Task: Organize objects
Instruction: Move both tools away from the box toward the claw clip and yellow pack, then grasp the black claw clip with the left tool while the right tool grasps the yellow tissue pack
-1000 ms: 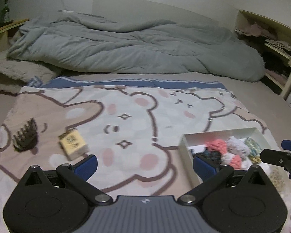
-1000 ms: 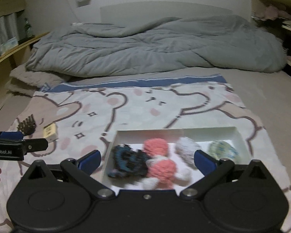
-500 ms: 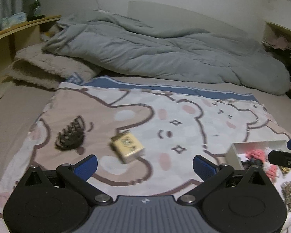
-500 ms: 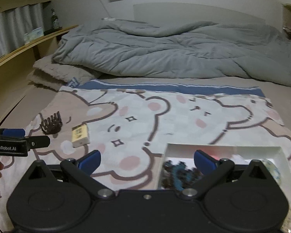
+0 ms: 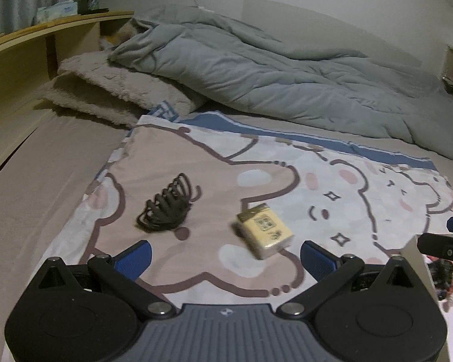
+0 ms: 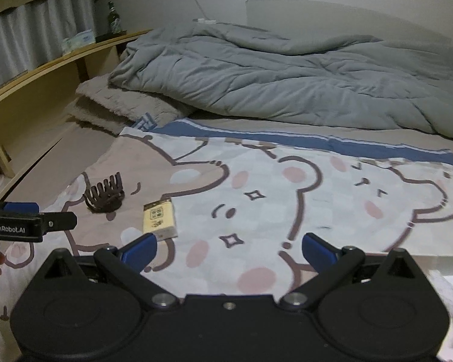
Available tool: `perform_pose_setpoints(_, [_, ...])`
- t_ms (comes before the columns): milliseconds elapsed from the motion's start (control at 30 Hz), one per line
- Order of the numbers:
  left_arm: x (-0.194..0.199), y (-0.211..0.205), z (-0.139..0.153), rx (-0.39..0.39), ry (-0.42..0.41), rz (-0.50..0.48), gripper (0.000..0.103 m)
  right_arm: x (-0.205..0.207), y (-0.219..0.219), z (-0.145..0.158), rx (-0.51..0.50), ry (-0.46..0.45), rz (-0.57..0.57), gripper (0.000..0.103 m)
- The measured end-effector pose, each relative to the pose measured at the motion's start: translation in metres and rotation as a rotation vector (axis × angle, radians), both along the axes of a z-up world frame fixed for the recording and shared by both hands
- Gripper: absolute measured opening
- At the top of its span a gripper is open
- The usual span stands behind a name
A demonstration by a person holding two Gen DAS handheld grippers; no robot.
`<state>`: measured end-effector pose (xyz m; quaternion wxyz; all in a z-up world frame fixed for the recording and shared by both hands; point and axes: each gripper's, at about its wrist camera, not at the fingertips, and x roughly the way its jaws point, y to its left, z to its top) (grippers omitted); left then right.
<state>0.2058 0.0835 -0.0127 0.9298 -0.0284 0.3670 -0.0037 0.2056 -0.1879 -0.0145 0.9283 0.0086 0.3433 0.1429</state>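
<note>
Both grippers, left (image 5: 225, 255) and right (image 6: 229, 249), hang jaws spread, empty, over bear-print cotton blanket (image 5: 214, 163); dark plastic claw hair clip (image 5: 166, 208) beside small cream rectangular box (image 5: 264, 230) (grey duvet (image 6: 287, 84) behind).

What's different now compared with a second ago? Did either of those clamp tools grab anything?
Both tools swung left, away from the white box, which has slid to the right edge of both views. The left gripper now faces the hair claw and the small yellow pack; the right gripper followed. Nothing was grabbed: both jaws stay wide open and empty. Claw, pack and bear blanket lie as before.
</note>
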Motion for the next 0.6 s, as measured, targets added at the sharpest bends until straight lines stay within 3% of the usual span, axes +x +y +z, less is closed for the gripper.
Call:
perform_pose_setpoints(367, [0.029,0.043,-0.016,-0.046,-0.009,0.047,0.103,0.035,0.050,-0.023,-0.065,-0.028,0.060,0.103])
perform_pose_setpoints(500, [0.046,0.055,-0.019,-0.026,-0.025,0.038,0.102,0.047,0.065,-0.033,-0.073,0.005,0.070,0.095])
perform_pose_setpoints(600, [0.058,0.058,-0.021,0.011,-0.036,0.001,0.098,0.054,0.077,-0.041,-0.065,0.014,0.090,0.095])
